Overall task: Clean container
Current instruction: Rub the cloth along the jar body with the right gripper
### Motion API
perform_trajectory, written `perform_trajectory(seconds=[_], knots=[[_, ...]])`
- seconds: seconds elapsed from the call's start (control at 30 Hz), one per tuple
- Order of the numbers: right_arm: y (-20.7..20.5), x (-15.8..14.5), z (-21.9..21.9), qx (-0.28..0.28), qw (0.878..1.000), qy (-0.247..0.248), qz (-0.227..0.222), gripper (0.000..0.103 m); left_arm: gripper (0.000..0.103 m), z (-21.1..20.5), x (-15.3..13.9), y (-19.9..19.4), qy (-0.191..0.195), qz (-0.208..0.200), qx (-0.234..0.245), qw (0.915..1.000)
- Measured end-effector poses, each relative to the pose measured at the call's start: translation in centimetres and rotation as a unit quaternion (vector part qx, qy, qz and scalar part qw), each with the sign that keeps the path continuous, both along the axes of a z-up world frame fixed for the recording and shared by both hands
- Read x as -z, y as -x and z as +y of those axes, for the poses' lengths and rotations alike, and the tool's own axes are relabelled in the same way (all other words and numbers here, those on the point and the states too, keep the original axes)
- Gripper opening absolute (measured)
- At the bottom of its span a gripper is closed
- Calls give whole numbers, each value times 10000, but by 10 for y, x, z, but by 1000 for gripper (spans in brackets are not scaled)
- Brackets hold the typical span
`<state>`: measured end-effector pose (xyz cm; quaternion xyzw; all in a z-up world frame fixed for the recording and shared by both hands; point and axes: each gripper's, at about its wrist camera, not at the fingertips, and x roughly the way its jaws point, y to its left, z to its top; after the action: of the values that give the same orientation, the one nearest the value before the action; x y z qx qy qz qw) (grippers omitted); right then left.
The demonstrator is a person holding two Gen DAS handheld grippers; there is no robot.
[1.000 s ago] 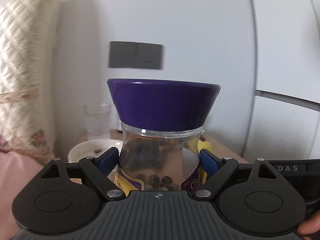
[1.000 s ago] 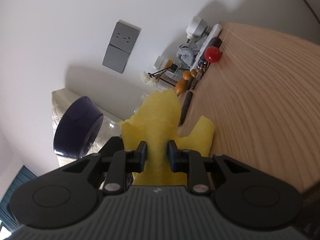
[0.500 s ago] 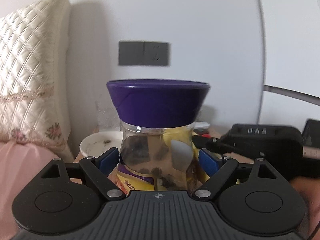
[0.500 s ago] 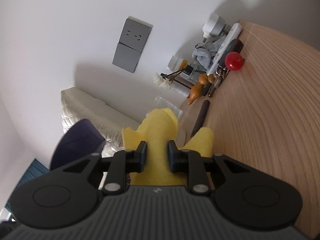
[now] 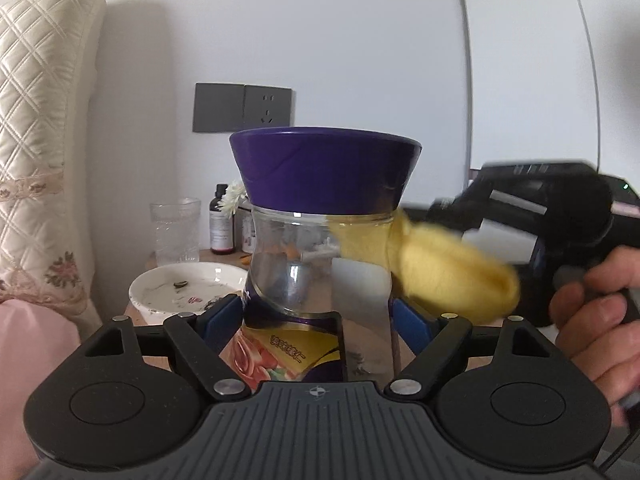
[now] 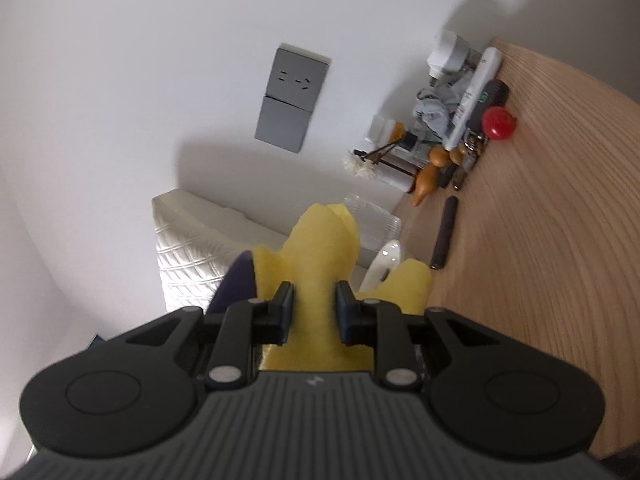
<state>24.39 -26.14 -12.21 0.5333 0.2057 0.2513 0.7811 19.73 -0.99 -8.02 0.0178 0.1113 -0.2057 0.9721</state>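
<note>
My left gripper (image 5: 320, 320) is shut on a clear glass jar (image 5: 320, 280) with a purple lid (image 5: 325, 168) and a yellow-purple label, held upright above the table. My right gripper (image 6: 314, 310) is shut on a yellow cloth (image 6: 322, 256). In the left wrist view the cloth (image 5: 436, 276) presses against the jar's right side just below the lid, with the right gripper (image 5: 532, 208) and a hand behind it. In the right wrist view only a sliver of the purple lid (image 6: 240, 284) shows left of the cloth.
A white bowl (image 5: 184, 292) with crumbs, a ribbed drinking glass (image 5: 176, 230) and a dark bottle (image 5: 221, 220) stand on the wooden table behind the jar. A quilted cushion (image 5: 40, 140) is at left. Small clutter (image 6: 456, 120) lines the wall on the table (image 6: 540, 260).
The right gripper has swung in with the yellow cloth until it touches the jar's right side. The jar has turned, its label now facing the camera.
</note>
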Motion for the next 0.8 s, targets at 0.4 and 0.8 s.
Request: perform_trajectory(seconds=[0.4, 0.8], knots=[[6, -9, 15, 464, 9985, 257, 134, 24, 83, 1, 2, 6, -72, -183, 111, 9997], [9, -7, 15, 505, 9984, 135, 236, 24, 83, -3, 0, 7, -140, -229, 86, 9996]])
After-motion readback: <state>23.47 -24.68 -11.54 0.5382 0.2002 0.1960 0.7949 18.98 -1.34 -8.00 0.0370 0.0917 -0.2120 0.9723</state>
